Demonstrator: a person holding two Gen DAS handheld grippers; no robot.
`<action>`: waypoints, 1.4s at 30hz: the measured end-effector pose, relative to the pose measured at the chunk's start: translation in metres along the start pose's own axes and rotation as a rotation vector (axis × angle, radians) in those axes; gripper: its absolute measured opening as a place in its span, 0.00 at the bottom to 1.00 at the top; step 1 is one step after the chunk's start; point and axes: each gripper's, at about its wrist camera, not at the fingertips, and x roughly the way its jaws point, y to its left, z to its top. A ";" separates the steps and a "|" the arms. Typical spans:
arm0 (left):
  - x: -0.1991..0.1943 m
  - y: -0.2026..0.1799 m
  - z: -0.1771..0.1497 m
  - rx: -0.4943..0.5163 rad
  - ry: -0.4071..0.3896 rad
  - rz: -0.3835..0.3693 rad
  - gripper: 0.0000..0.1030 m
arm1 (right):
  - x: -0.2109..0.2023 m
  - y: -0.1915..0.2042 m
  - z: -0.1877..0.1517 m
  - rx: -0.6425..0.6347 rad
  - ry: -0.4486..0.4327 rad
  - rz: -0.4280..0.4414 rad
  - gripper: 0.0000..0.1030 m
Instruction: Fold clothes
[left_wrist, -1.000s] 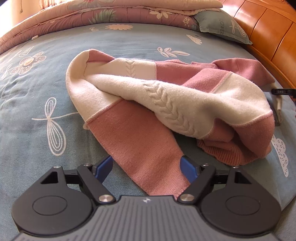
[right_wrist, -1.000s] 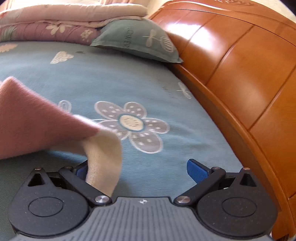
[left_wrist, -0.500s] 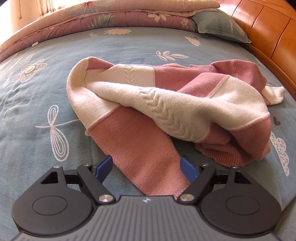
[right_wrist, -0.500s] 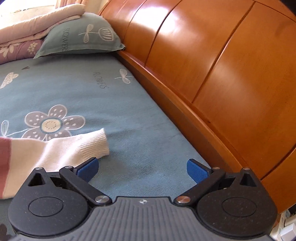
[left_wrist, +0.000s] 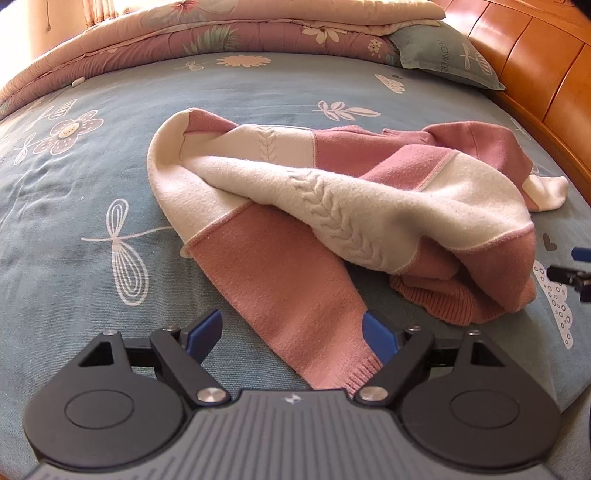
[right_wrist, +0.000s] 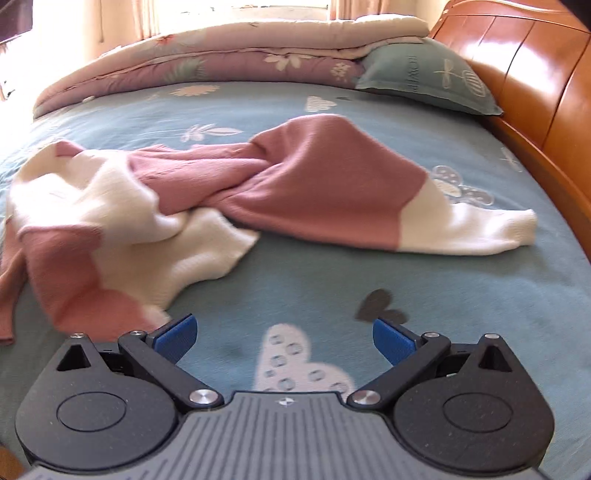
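A pink and cream knitted sweater (left_wrist: 332, 206) lies crumpled on the blue bedspread. One pink sleeve (left_wrist: 288, 295) runs toward me, and its ribbed cuff lies between the spread fingers of my left gripper (left_wrist: 293, 334), which is open. In the right wrist view the sweater (right_wrist: 166, 206) fills the left and middle, with its other sleeve (right_wrist: 443, 225) stretched flat to the right, ending in a cream cuff. My right gripper (right_wrist: 282, 339) is open over bare bedspread, short of the garment, holding nothing. Its tip (left_wrist: 572, 269) shows at the right edge of the left wrist view.
The blue bedspread (left_wrist: 92, 221) has white flower and dragonfly prints. A folded pink and cream quilt (right_wrist: 221, 51) lies across the far end, beside a grey-green pillow (right_wrist: 424, 77). An orange wooden headboard (right_wrist: 535, 81) runs along the right side.
My right gripper let go of the cream cuff, pulled back and swung left to face the sweater. The sleeve now lies stretched flat. My left gripper stayed put, open.
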 end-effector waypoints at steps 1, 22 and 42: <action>0.000 -0.001 -0.001 0.004 0.001 0.000 0.81 | -0.002 0.013 -0.005 -0.002 0.001 0.017 1.00; 0.003 0.076 -0.002 0.113 0.063 0.560 0.81 | -0.031 0.058 -0.034 0.068 -0.034 0.068 1.00; 0.055 -0.016 0.019 0.488 -0.028 0.361 0.71 | -0.045 0.074 -0.039 0.086 -0.026 0.084 1.00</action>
